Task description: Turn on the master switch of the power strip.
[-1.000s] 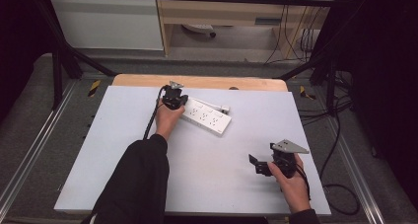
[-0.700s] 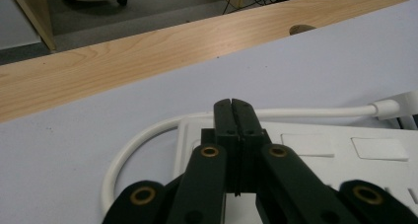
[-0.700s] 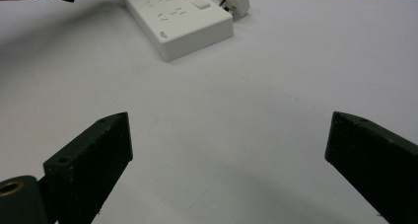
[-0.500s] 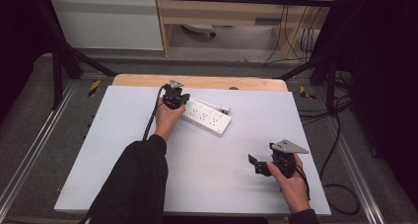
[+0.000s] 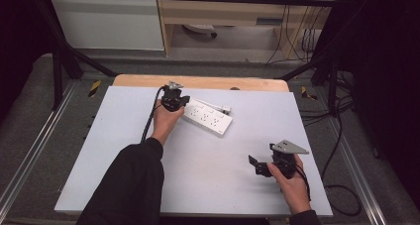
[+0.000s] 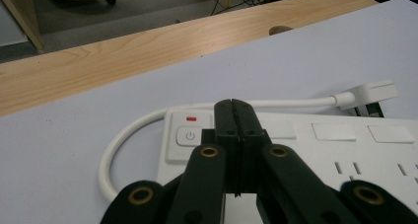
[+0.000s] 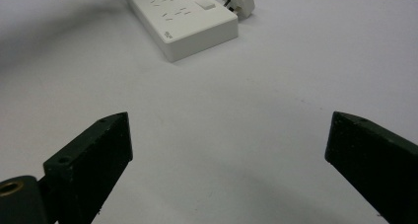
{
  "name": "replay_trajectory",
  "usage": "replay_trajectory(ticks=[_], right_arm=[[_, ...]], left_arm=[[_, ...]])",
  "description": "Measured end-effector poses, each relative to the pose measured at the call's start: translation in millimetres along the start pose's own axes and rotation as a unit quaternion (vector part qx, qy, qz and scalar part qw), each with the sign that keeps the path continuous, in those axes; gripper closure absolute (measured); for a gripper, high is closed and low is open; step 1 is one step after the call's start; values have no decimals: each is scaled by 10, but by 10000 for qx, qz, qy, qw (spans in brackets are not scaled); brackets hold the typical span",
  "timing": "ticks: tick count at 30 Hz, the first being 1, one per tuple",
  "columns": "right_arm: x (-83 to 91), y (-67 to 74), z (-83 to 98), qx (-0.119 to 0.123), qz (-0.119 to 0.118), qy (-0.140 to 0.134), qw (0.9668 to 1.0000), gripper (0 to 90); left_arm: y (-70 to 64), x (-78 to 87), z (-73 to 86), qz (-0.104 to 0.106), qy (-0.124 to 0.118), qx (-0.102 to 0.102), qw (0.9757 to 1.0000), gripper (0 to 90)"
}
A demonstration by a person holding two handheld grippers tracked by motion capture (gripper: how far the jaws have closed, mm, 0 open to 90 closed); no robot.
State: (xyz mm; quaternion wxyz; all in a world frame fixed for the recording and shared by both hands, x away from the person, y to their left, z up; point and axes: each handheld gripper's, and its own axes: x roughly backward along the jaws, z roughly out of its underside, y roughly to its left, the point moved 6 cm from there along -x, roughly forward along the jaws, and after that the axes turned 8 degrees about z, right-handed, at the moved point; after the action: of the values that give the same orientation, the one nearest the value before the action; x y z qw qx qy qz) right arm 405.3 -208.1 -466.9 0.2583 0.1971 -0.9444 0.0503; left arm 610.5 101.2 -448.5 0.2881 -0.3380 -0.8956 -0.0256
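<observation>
A white power strip (image 5: 208,116) lies at the back middle of the table, its cord (image 6: 118,140) looped and its plug (image 6: 367,93) resting beside it. My left gripper (image 5: 182,102) is shut with nothing between its jaws, its tips (image 6: 232,104) over the strip's near end next to the power button (image 6: 189,135) and a small red light (image 6: 191,119). Whether the tips touch the strip I cannot tell. My right gripper (image 5: 253,164) is open near the front right, low over bare table, facing the strip (image 7: 185,19) from a distance.
The white table top (image 5: 208,175) has a wooden strip (image 5: 198,81) along its far edge. Cables (image 5: 337,136) hang off the right side. Metal frame rails (image 5: 29,150) run along the left and right of the table.
</observation>
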Motion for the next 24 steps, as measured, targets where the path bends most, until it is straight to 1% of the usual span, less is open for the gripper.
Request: replay_trajectory(ticks=[4,9,12,15,18,20,22,24], right_arm=[[1,15,-9,-2,-15,-8,10000,45],[-6,24,-8,23,-14,-3,10000,45],[-5,24,-8,26,-5,-3,10000,45],[-9,24,-8,20,1,-5,10000,45],[-13,26,-6,28,-1,4,10000,45],[-16,26,-5,33,3,9,10000,44],[-17,25,-5,36,6,12,10000,44],[-18,25,-3,34,8,18,10000,44]], left_arm=[[-21,82,27,25,30,-58,10000,880],[-75,168,46,100,4,-24,9999,854],[-114,220,73,93,36,-103,9999,822],[-142,276,88,125,-36,-158,9998,787],[-154,332,104,158,-116,-97,9998,728],[-160,366,118,183,-122,-64,9997,696],[-169,408,127,178,-175,-69,9997,644],[-175,446,134,201,-234,-9,9995,592]])
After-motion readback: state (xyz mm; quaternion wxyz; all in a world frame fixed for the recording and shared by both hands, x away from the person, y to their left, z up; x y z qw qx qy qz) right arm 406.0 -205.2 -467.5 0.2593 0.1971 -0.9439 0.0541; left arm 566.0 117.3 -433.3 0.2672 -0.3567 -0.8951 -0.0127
